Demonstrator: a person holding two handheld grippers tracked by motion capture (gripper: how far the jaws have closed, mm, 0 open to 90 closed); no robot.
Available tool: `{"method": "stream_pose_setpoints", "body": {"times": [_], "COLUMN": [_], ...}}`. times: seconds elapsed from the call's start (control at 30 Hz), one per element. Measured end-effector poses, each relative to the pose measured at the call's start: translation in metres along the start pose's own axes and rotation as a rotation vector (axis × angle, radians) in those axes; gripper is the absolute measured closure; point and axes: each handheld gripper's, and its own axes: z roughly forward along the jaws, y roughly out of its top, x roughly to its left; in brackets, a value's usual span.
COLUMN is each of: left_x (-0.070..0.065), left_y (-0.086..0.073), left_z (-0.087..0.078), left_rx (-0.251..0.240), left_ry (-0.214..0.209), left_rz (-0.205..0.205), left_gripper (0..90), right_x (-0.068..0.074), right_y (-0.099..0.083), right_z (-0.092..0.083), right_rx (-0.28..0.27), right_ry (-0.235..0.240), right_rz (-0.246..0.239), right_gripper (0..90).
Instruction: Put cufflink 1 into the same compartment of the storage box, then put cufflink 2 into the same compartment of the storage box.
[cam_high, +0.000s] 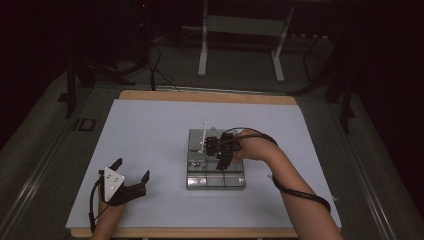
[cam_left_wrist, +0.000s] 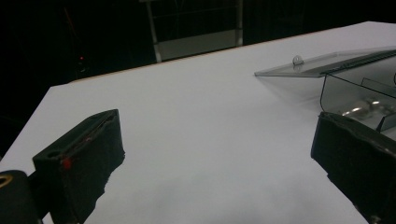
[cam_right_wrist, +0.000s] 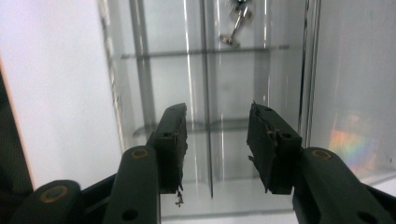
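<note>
A clear plastic compartment box (cam_high: 215, 175) sits in the middle of the white table top, its lid (cam_left_wrist: 322, 63) swung open. Small metal parts (cam_right_wrist: 237, 23) lie in one compartment; in the left gripper view the metal parts (cam_left_wrist: 359, 109) show through the box's wall. My right gripper (cam_high: 222, 161) hangs over the box. In its own view the right gripper (cam_right_wrist: 217, 116) is open, with nothing between the jaws and empty compartments below. My left gripper (cam_high: 133, 167) rests at the table's near left, well apart from the box. It is the left gripper (cam_left_wrist: 219, 126) with jaws wide open and empty.
A white sheet (cam_high: 150, 130) covers the table, with a wooden edge (cam_high: 200, 95) at the far side. A thin white piece (cam_high: 203, 134) stands at the box's far left. A metal stand (cam_high: 240, 45) and cables (cam_high: 160, 70) lie on the floor beyond.
</note>
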Motion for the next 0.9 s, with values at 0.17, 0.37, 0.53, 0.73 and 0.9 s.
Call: {"method": "stream_pose_setpoints", "body": {"times": [0.17, 0.37, 0.53, 0.73, 0.9], "left_x": [0.0, 0.0, 0.0, 0.0, 0.0], "left_y": [0.0, 0.0, 0.0, 0.0, 0.0], "left_z": [0.0, 0.0, 0.0, 0.0, 0.0], "left_rx": [0.0, 0.002, 0.002, 0.002, 0.003], "left_ry": [0.002, 0.001, 0.002, 0.003, 0.003], "left_rz": [0.0, -0.001, 0.001, 0.004, 0.004], "left_gripper": [3.5, 3.5, 3.5, 3.5, 3.5], "right_x": [0.006, 0.012, 0.016, 0.02, 0.023], "right_y": [-0.022, -0.055, -0.076, -0.102, -0.121], "right_z": [-0.005, -0.008, -0.01, -0.01, -0.008], "right_rx": [0.025, 0.001, 0.014, 0.028, 0.017], "right_ry": [-0.001, 0.002, -0.009, -0.019, -0.054], "right_rz": [0.006, 0.033, 0.046, 0.07, 0.094], "right_gripper": [56.7, 57.2, 57.6, 58.3, 59.6]}}
